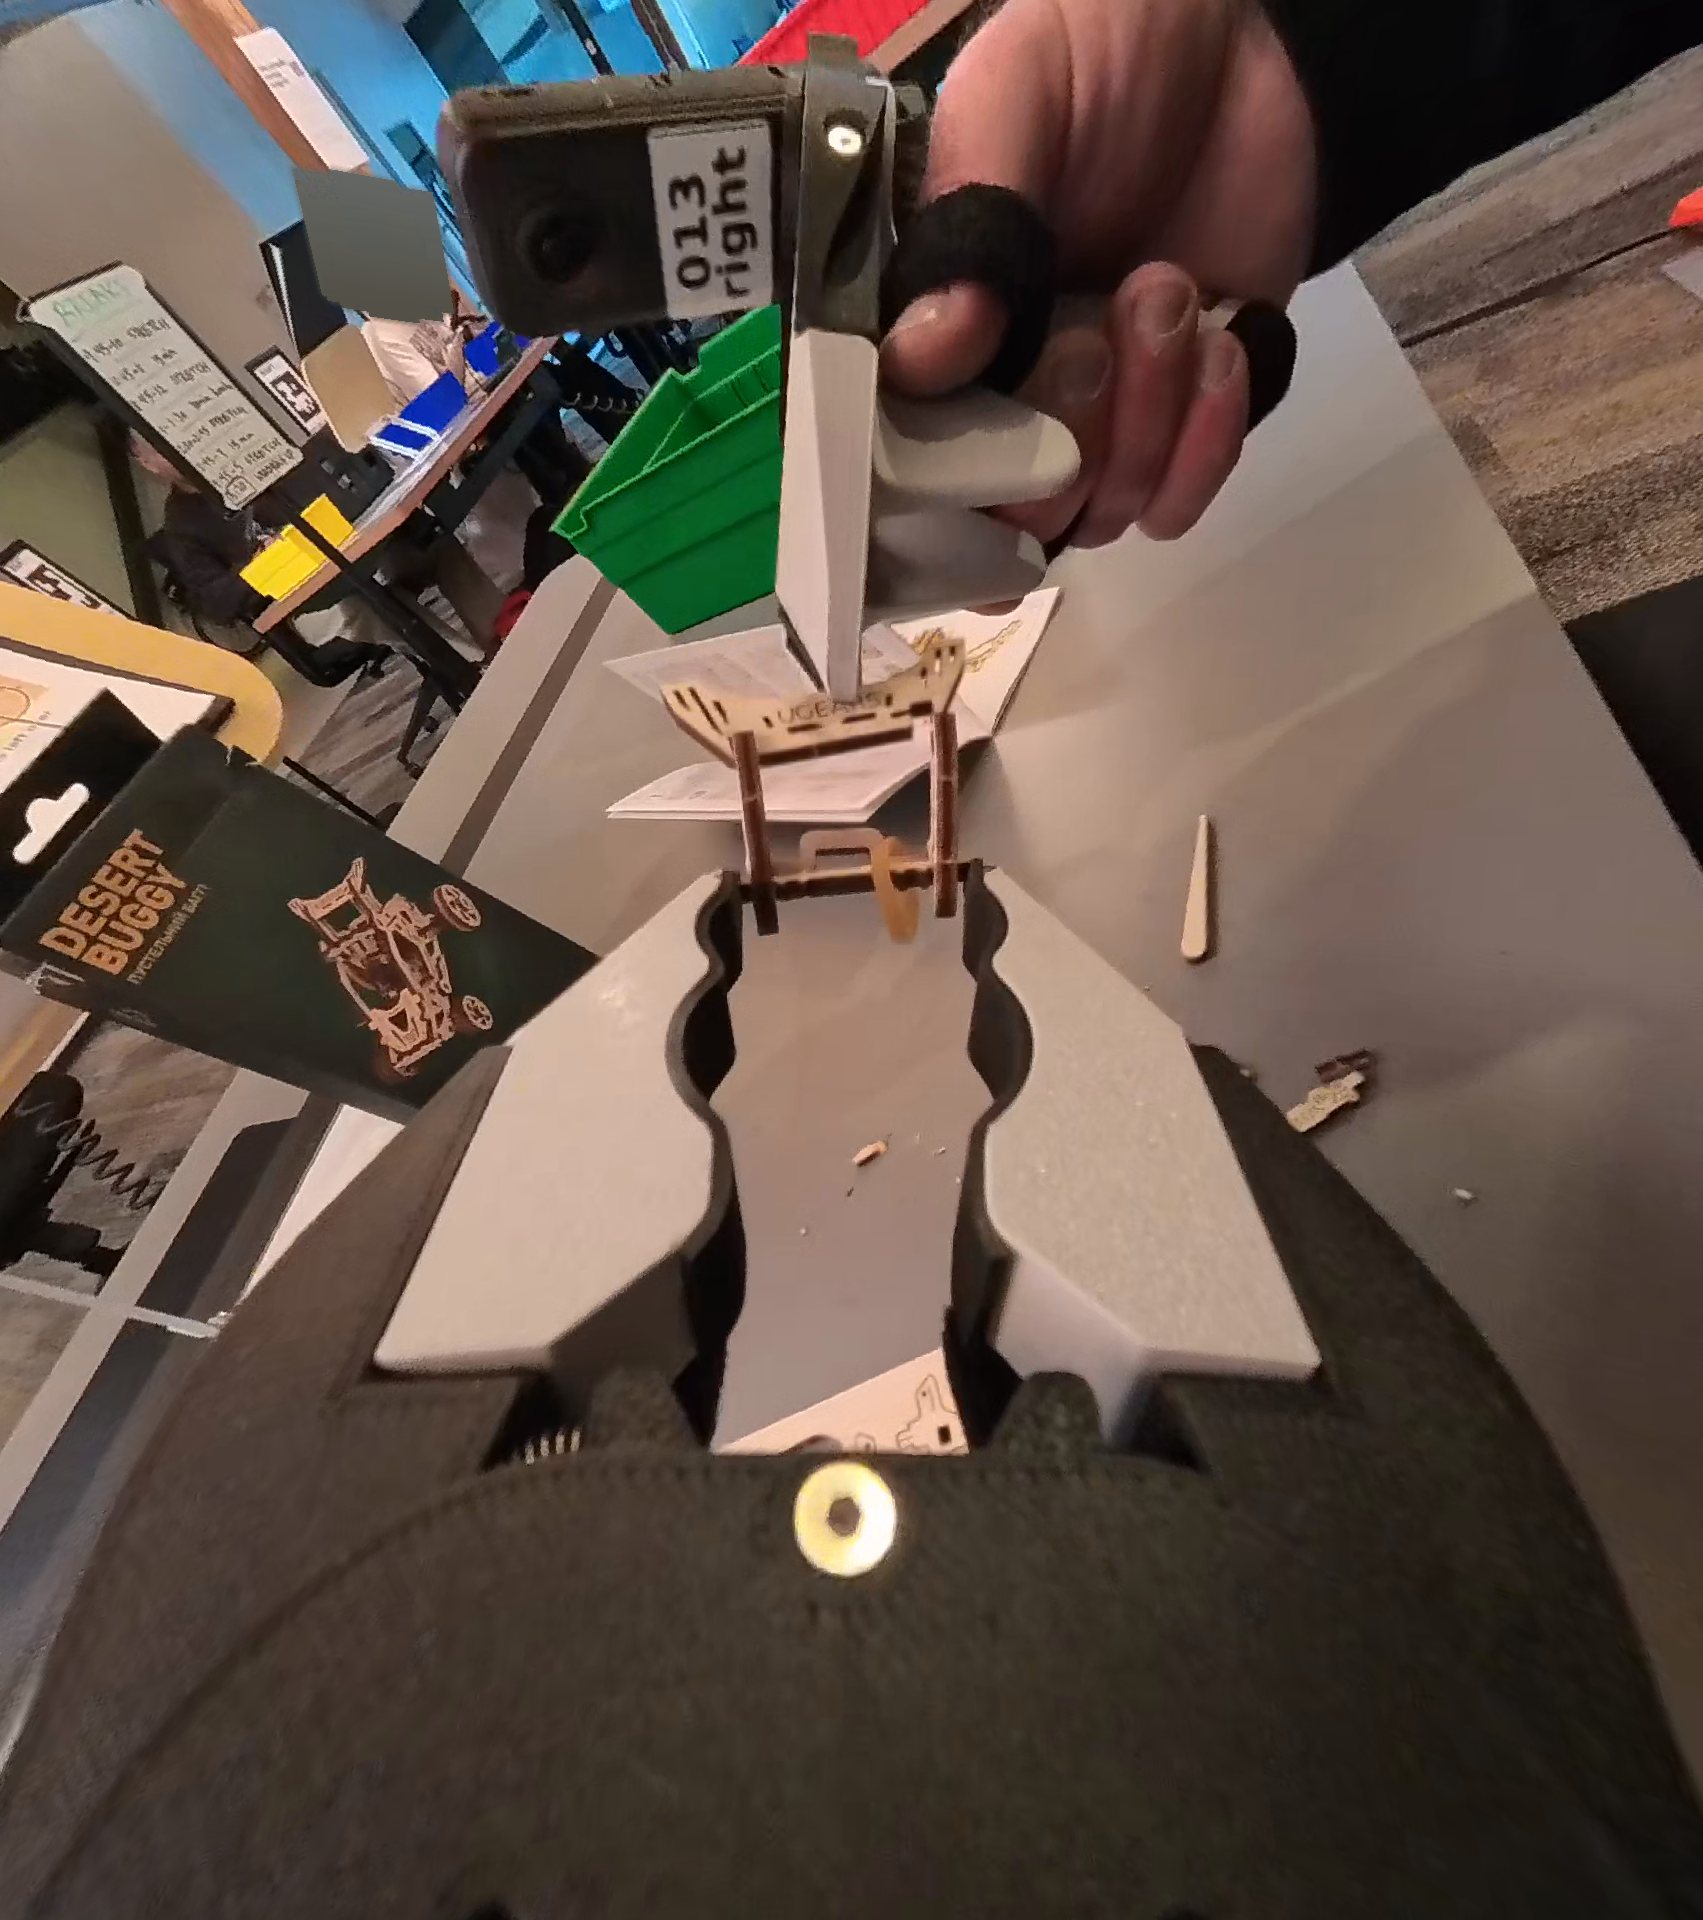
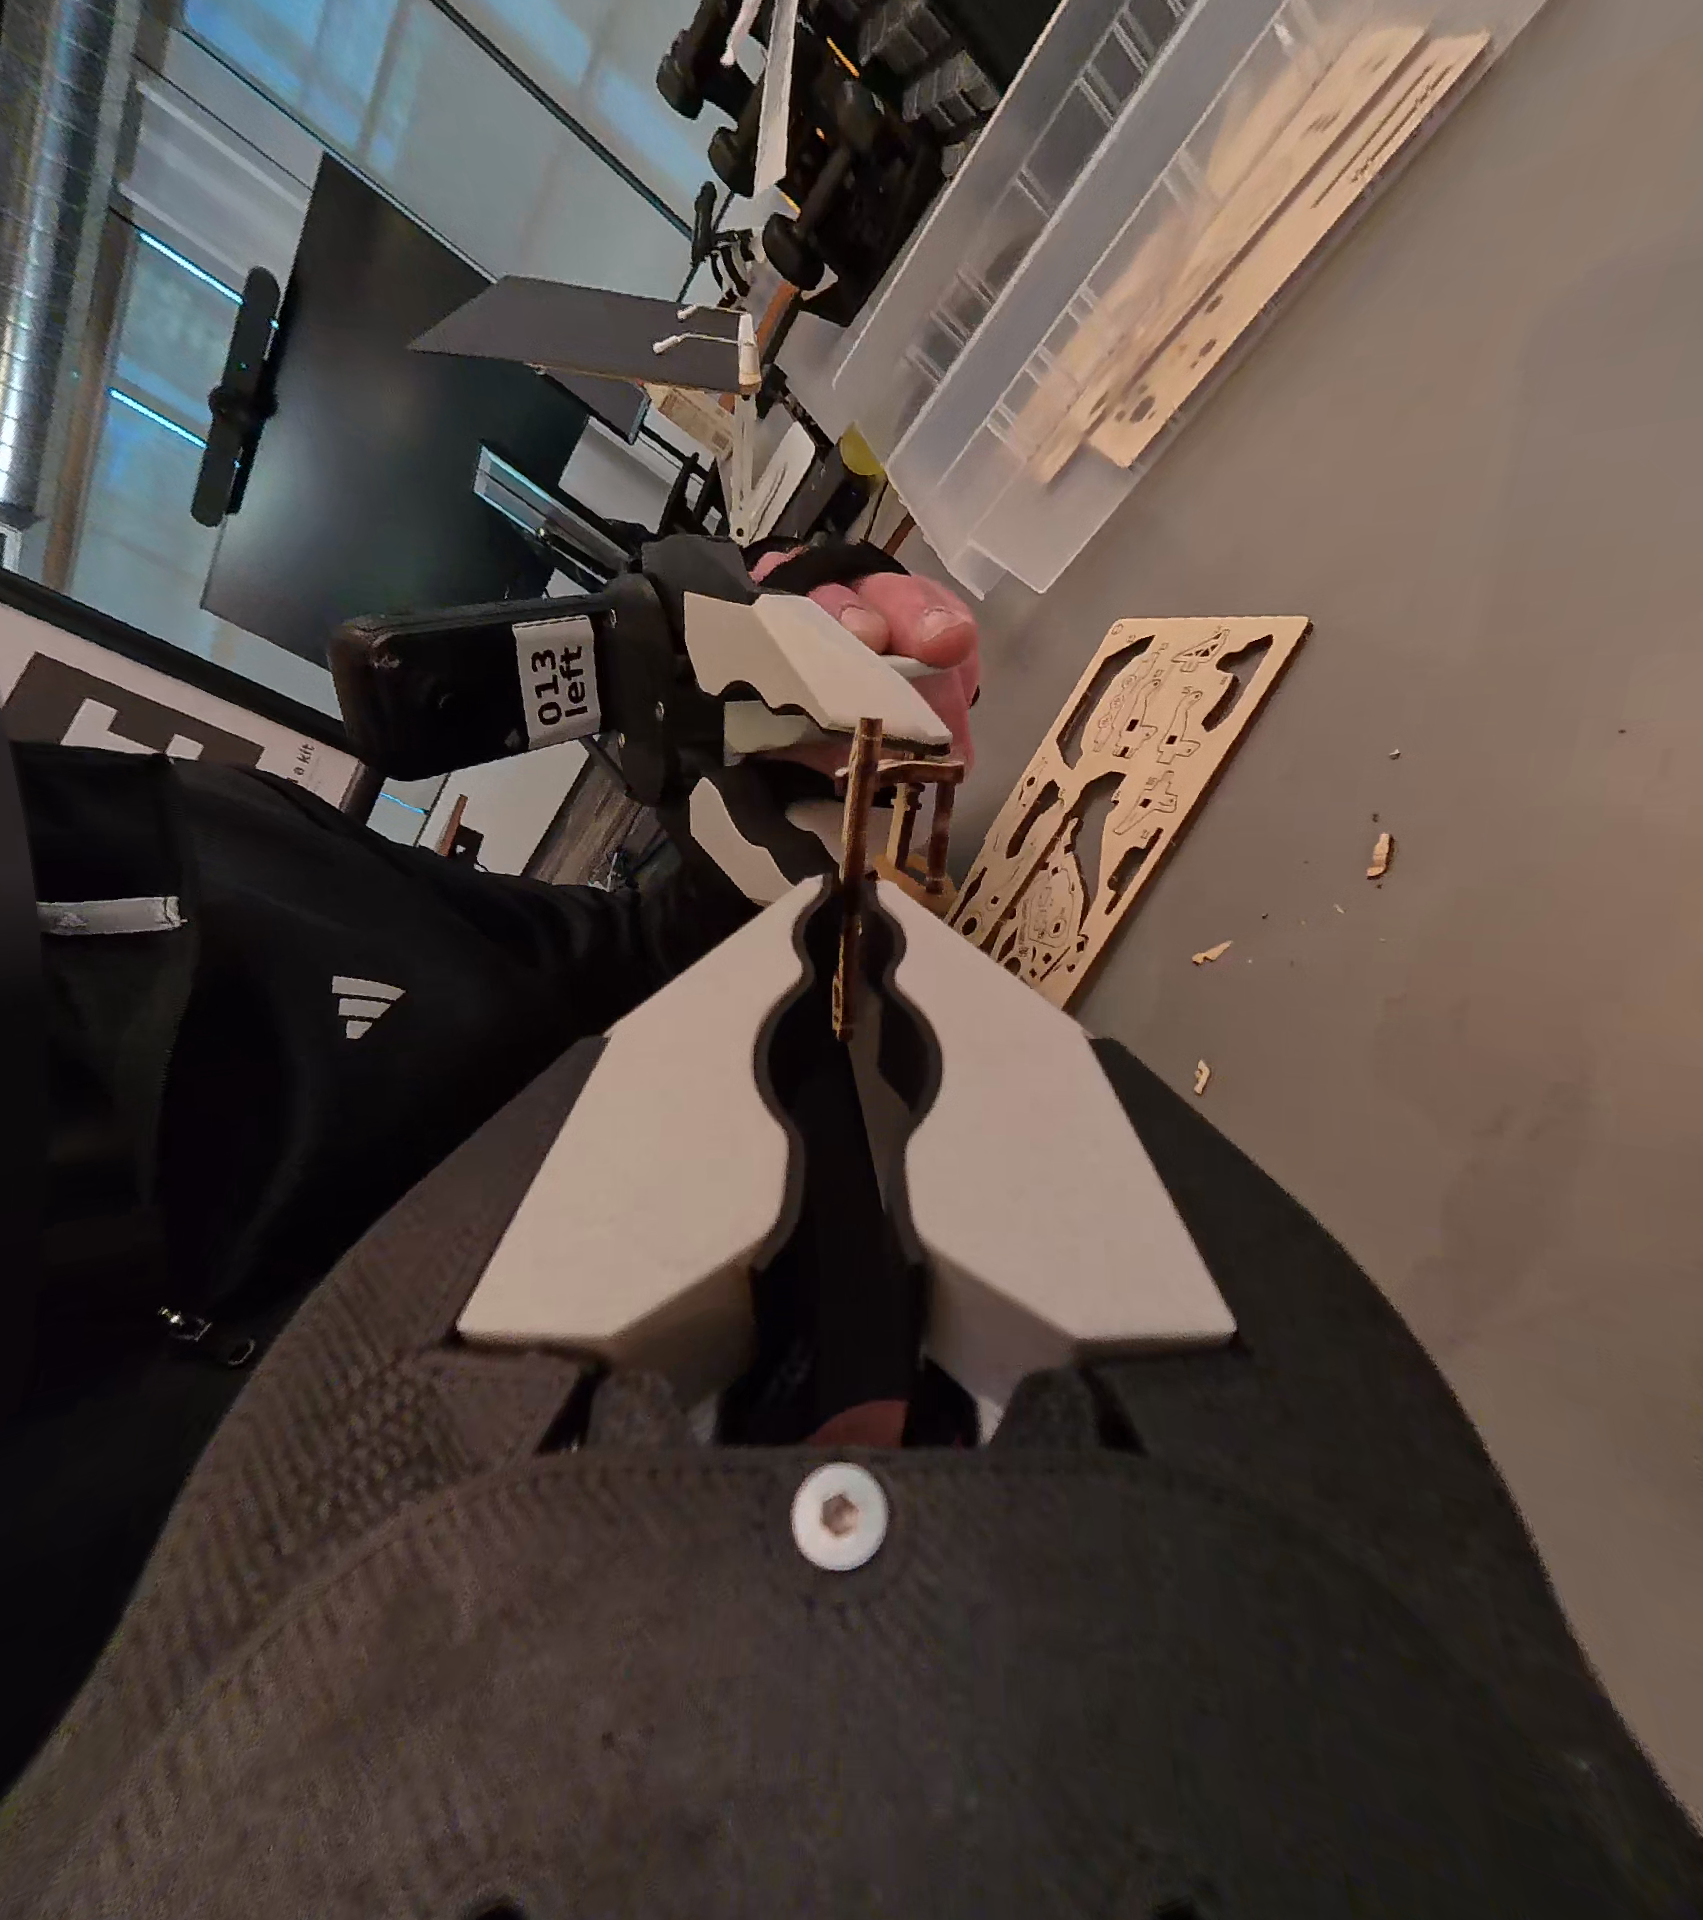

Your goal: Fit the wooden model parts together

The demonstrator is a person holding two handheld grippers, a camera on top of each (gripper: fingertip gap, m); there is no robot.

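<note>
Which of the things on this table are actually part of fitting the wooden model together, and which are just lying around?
In the job:
- wooden model frame, held between both grippers
- left gripper, at its lower axle
- right gripper, pinching its flat top plate
- punched-out wooden parts sheet
- instruction booklet

Lying about:
- green bin
- dark kit package
- clear plastic tray
- wooden stick
- wood scraps

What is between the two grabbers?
The little wooden model bridges them. In the left wrist view, the left gripper clamps its bottom axle and the right gripper pinches its top plate; below lies a paper booklet.
</note>
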